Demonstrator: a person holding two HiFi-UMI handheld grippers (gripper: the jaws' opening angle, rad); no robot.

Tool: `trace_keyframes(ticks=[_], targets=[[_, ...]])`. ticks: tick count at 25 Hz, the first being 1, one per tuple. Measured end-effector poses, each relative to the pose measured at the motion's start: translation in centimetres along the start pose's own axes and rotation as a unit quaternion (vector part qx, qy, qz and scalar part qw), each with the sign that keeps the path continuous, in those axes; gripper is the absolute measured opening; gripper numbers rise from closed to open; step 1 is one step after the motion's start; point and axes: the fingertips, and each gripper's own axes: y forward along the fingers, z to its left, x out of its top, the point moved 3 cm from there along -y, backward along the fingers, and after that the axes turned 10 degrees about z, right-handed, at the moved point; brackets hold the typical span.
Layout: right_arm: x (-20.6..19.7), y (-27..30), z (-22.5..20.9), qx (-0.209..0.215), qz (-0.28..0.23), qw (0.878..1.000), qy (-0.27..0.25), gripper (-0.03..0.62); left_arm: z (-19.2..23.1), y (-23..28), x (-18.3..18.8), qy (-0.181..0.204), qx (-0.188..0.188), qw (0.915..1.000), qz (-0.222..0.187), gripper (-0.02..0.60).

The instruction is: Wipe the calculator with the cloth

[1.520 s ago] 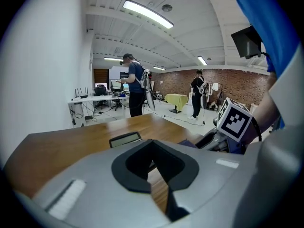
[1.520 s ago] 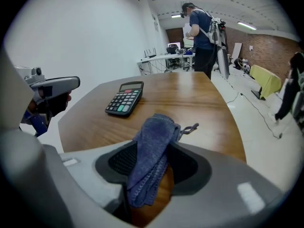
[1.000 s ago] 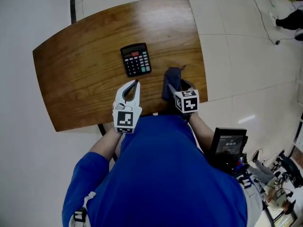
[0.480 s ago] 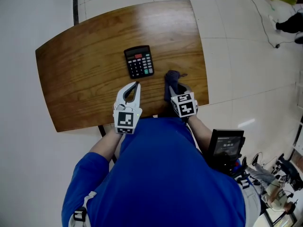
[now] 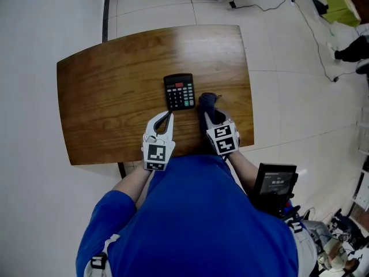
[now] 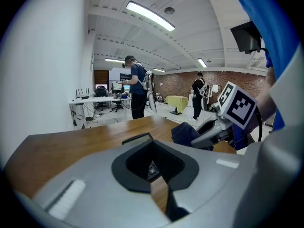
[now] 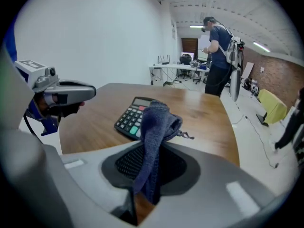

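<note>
A black calculator (image 5: 179, 91) lies flat on the brown wooden table (image 5: 115, 97), also seen in the right gripper view (image 7: 129, 117). My right gripper (image 5: 211, 113) is shut on a dark blue cloth (image 5: 206, 101) just right of the calculator. Its jaws have just been closing with the cloth between them. The cloth (image 7: 155, 127) stands bunched upward between the jaws, off the table. My left gripper (image 5: 166, 119) hovers shut and empty just in front of the calculator. Through its gap (image 6: 152, 164) a few calculator keys show. The left gripper view shows the right gripper (image 6: 205, 136) with the cloth (image 6: 184, 131).
The table's near edge (image 5: 127, 157) is close to the person's blue-sleeved body. A black screen device (image 5: 275, 180) hangs at the person's right. Cables (image 5: 311, 27) lie on the tiled floor. People (image 7: 219, 56) and desks (image 6: 95, 103) stand far behind.
The right gripper has closed on the cloth, lifted it off the table and carried it toward the calculator. The left gripper has edged a little closer to the calculator.
</note>
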Motion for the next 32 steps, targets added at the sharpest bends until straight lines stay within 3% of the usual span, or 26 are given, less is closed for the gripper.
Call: trace_keyframes(ticks=[14, 20, 26, 32], targets=[[10.0, -2.2, 3.9, -0.027, -0.068, 0.995, -0.07, 0.089, 3.7, -2.8, 1.2, -0.004, 0.015, 0.9993, -0.035, 0.006], [11.0, 0.1, 5.2, -0.03, -0.056, 0.995, -0.071, 0.089, 5.2, -2.3, -0.4, 0.009, 0.002, 0.9995, -0.031, 0.006], [11.0, 2.7, 6.7, -0.01, -0.03, 0.995, -0.095, 0.089, 5.0, -2.3, -1.9, -0.009, 0.002, 0.9999, -0.01, 0.006], [14.0, 6.9, 6.0, 0.012, -0.012, 0.992, -0.124, 0.089, 5.9, 0.0, -1.7, -0.012, 0.002, 0.9998, 0.013, 0.006]])
